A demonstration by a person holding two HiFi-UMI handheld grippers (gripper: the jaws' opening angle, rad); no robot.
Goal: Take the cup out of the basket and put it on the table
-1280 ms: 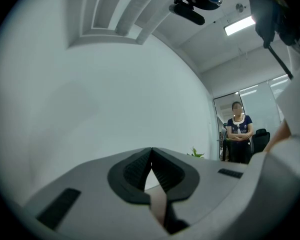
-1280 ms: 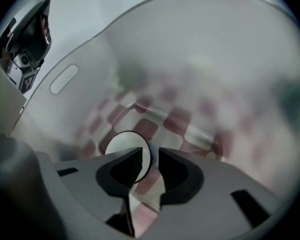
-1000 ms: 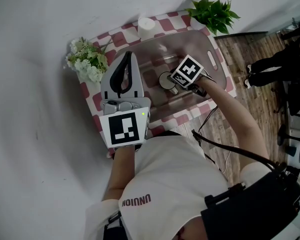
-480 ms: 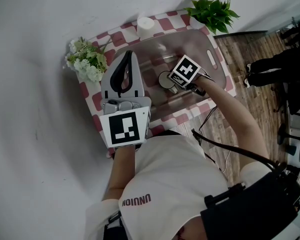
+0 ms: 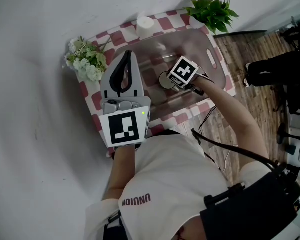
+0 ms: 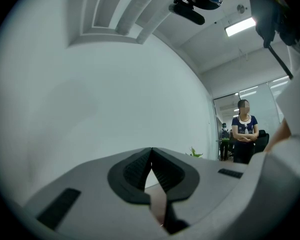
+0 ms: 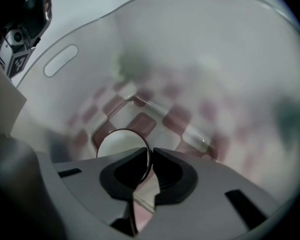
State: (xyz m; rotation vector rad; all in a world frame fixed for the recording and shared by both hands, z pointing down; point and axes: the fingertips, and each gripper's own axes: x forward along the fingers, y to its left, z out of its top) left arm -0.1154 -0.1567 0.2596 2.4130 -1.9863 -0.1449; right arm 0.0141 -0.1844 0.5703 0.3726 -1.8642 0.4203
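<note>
A desk (image 5: 165,23) with a red-and-white checked cloth carries a frosted, smooth plastic basket (image 5: 221,66). Inside stands the round, thin-walled cup (image 7: 121,143), its rim pinched between the 2 ribbed pads of the right tongs (image 7: 151,155). The left tongs (image 6: 151,151) are clenched on nothing, raised clear. Such a narrow pinch may let the cup swing, slip, or strike the basket wall.

Lower part of cup (image 7: 117,143) behind right tongs (image 7: 150,153)
</note>
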